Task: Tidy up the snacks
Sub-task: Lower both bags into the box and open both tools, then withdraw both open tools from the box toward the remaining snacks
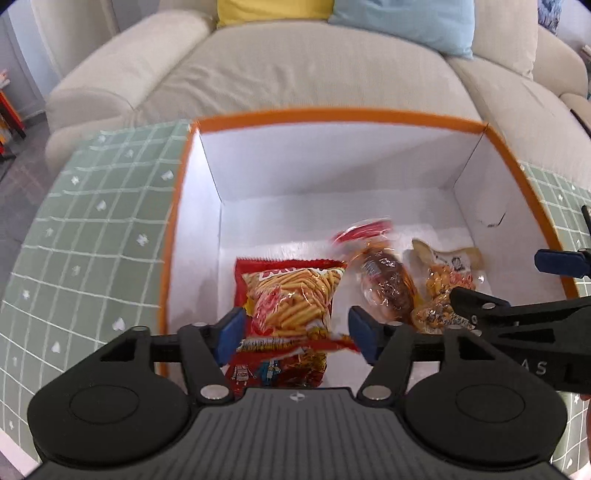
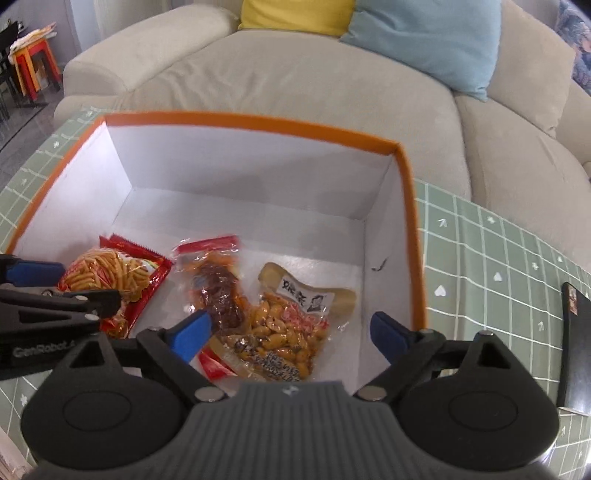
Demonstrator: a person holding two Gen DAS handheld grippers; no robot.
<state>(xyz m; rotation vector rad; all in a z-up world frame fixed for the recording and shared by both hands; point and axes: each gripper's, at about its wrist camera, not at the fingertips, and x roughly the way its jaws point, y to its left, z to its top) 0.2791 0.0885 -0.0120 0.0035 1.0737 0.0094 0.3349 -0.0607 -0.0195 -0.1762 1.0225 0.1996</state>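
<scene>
An orange-rimmed white box (image 1: 369, 114) (image 2: 258, 122) stands on the green checked table. Inside lie a red bag of stick snacks (image 1: 291, 291) (image 2: 110, 277), a clear pack with a brown piece (image 1: 384, 284) (image 2: 218, 291), and a yellow peanut pack (image 1: 447, 288) (image 2: 288, 325). My left gripper (image 1: 295, 334) is open above the red bag, its blue pads on either side, not pinching it. My right gripper (image 2: 291, 332) is open above the peanut pack, empty. Each gripper also shows at the edge of the other's view.
A beige sofa (image 1: 295, 66) with a yellow cushion (image 2: 295, 14) and a light blue cushion (image 2: 424, 40) stands behind the table. A black flat object (image 2: 574, 343) lies on the green tablecloth (image 1: 92, 229) at the right. Red stools (image 2: 33, 66) stand far left.
</scene>
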